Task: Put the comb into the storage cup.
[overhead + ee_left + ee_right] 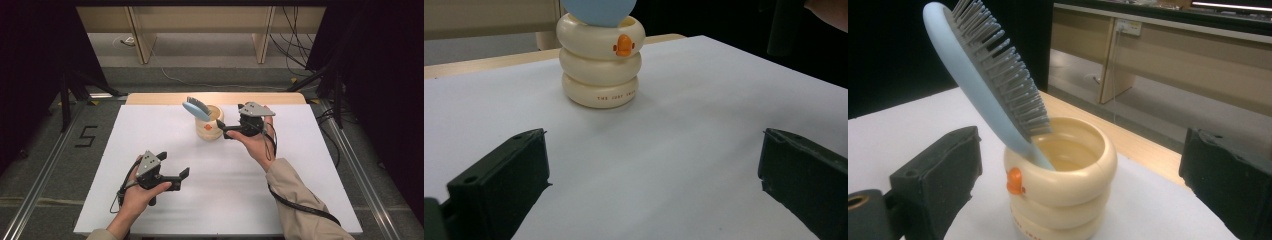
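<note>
A cream cup (211, 127) built of stacked rings, with a small orange duck bill on its side, stands at the far middle of the white board. A light blue hairbrush (196, 109) with grey bristles leans in it, head up. My right gripper (223, 131) is open just right of the cup; in the right gripper view the cup (1063, 195) and brush (988, 85) sit close ahead between the jaws. My left gripper (173, 166) is open and empty over the near left of the board, facing the cup (601, 65) from a distance.
The white board (300, 175) covers a wooden table whose far edge (150, 98) shows behind it. Beyond are wooden furniture legs and floor cables. Black curtains stand at both sides. A "5" mark (86, 136) is on the floor at left.
</note>
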`<state>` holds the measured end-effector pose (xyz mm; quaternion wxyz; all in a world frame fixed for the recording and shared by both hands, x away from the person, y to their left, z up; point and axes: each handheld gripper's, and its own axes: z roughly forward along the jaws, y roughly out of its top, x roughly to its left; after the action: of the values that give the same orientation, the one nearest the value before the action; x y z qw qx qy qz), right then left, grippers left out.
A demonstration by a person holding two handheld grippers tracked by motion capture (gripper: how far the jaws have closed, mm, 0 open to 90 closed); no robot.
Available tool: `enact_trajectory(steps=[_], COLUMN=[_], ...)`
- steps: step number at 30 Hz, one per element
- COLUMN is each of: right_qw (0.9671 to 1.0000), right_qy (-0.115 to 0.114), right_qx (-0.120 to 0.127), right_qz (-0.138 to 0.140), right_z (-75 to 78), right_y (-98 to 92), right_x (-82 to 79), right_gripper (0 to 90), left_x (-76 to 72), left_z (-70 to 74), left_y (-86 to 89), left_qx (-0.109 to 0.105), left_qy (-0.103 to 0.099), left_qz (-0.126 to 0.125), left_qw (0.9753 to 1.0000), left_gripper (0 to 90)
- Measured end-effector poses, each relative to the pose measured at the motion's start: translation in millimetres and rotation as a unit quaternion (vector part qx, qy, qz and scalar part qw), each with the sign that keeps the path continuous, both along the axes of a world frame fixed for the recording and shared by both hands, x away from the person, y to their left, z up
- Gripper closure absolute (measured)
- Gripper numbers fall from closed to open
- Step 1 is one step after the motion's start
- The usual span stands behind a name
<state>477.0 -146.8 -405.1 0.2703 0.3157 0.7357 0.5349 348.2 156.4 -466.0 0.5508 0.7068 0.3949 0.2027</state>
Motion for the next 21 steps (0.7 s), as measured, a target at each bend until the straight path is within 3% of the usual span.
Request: enact_trajectory(steps=[21], right_qw=[0.9999], right_qy=[0.014], right_qx=[-0.006], right_qz=[-0.006], right_z=[-7.7], right_y=[-45.7], right_x=[-18.5], right_gripper=[4.4], left_x=[1.2], left_z=[-1.3], left_y=[2.9], left_qx=[0.007], left_qy=[0.001], left_qz=[0.007], left_qw=[0.9999], left_gripper=[0.0])
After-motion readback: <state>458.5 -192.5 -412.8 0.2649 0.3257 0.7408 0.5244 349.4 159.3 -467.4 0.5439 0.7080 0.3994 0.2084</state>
